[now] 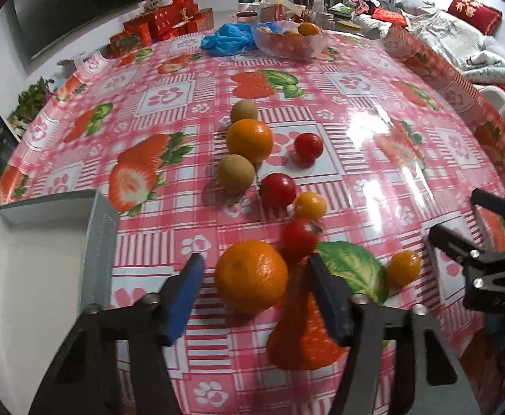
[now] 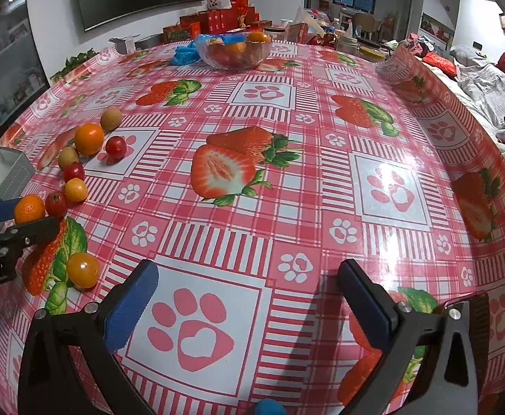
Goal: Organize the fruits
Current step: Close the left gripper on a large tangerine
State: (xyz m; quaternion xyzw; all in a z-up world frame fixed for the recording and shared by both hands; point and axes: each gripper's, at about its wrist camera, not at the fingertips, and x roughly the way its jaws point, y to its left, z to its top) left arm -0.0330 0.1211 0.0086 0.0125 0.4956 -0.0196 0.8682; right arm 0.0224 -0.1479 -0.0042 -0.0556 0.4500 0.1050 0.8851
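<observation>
In the left wrist view the left gripper (image 1: 252, 278) sits at the bottom centre with its blue fingers (image 1: 183, 297) spread apart on either side of an orange (image 1: 251, 275) that rests on the surface (image 1: 373, 103); whether the pads touch it I cannot tell. A red tomato (image 1: 299, 238) lies just beside the orange at its upper right, and a yellow tomato (image 1: 403, 267) sits further right. More fruit runs up the middle of the frame: another yellow tomato (image 1: 310, 204), a second red tomato (image 1: 278, 189), a kiwi (image 1: 235, 173) and a second orange (image 1: 249, 140). A white tray (image 1: 27, 276) lies at lower left, and a glass bowl (image 1: 288, 43) of fruit stands at the top centre. In the right wrist view the right gripper (image 2: 249, 297) hangs at the bottom with fingers wide apart, holding nothing, well right of the fruit.
</observation>
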